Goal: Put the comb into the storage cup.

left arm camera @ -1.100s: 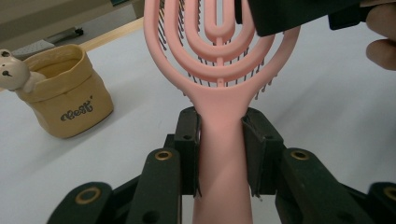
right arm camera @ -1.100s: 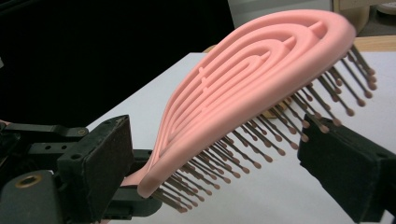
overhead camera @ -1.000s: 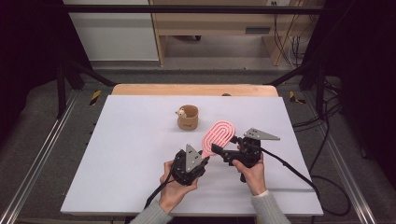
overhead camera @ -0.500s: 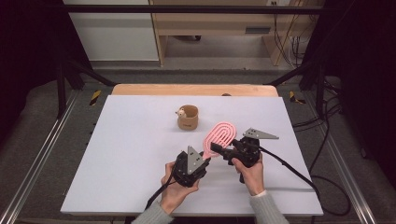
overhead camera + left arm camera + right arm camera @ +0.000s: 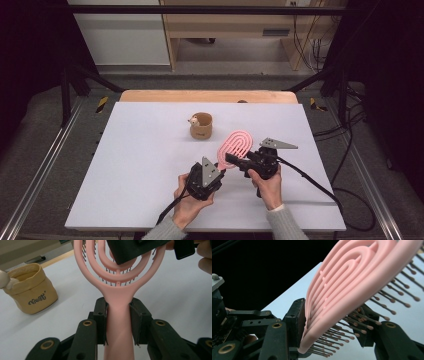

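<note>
A pink hairbrush (image 5: 237,142) is held just above the white table (image 5: 125,165). My left gripper (image 5: 220,172) is shut on its handle (image 5: 117,322), one pad on each side. My right gripper (image 5: 231,159) comes in from the right across the looped head (image 5: 352,277). Its jaws have just been closing with the head between them. One pad lies against the head's smooth back and the other meets the bristle tips (image 5: 362,327). In the left gripper view, the right gripper (image 5: 130,250) covers the top of the head.
A small beige fabric pot (image 5: 201,125) with a white object (image 5: 193,120) at its rim stands behind the brush, near the table's middle; it is also to the left in the left gripper view (image 5: 31,292). Cables trail off the table's right side.
The right gripper's jaws have narrowed around the brush head. Both hands and the brush have stayed where they were.
</note>
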